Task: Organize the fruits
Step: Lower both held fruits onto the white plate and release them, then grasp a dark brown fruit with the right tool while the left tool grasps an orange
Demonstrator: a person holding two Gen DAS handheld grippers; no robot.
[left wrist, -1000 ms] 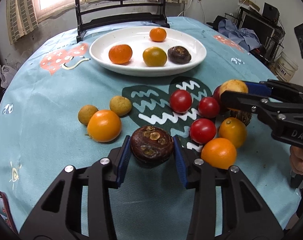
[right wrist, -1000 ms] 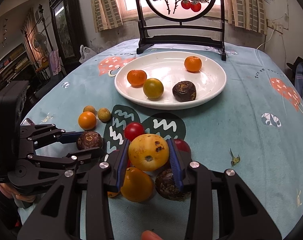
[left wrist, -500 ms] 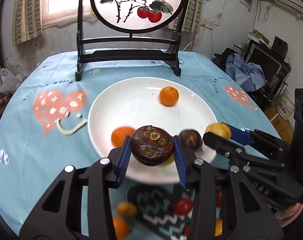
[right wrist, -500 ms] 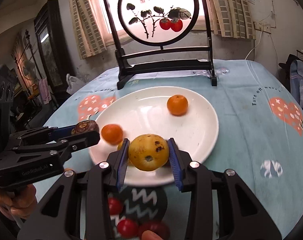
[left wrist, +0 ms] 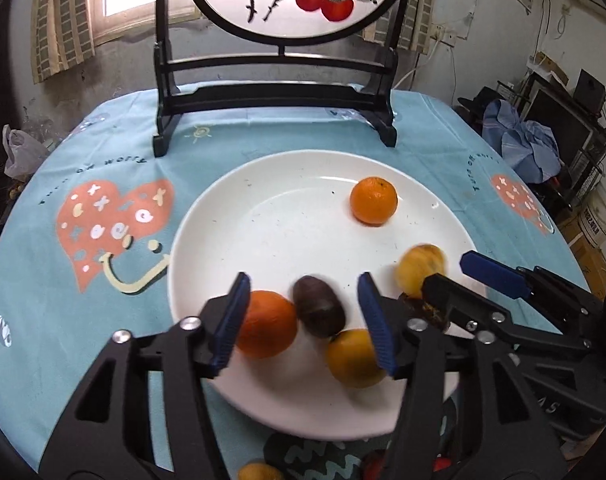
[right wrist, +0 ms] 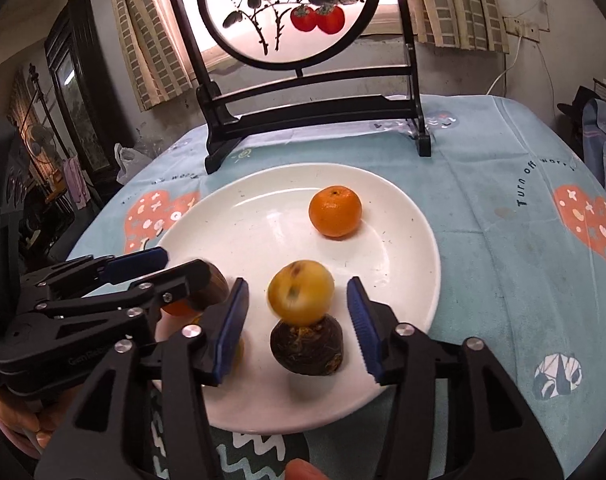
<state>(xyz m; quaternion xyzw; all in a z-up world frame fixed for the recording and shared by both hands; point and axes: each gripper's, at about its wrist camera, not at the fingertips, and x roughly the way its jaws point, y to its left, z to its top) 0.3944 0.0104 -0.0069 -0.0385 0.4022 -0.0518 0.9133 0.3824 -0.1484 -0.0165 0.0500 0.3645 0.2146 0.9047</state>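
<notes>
Left gripper: jaws spread wide, blue pads clear of all fruit, positioned over the near part of the white plate. Between its fingers, on the plate, lies a dark brown fruit, motion-blurred, touching an orange beside the left pad; a yellow-orange citrus sits just beside the right pad. Right gripper: jaws likewise wide, gripping nothing. Between its fingers a blurred yellow fruit with brown blemishes sits against the top of a dark brown fruit with a fibrous crown, itself resting on the plate; whether the yellow fruit is at rest cannot be determined. A mandarin lies alone toward the far side of the plate, well apart from the rest. A hand grips the left tool's handle at the lower left of the right wrist view. Embossed lettering on that tool's body is too blurred to read with certainty. The plate stands on a light blue tablecloth printed with coral hearts; legible text reads "Turn off worry". Behind the plate stands a black-framed round screen painted with red persimmons and bearing red characters, unreadable. A few small fruits remain on the cloth at the lower frame edge of the left wrist view, mostly hidden.
</notes>
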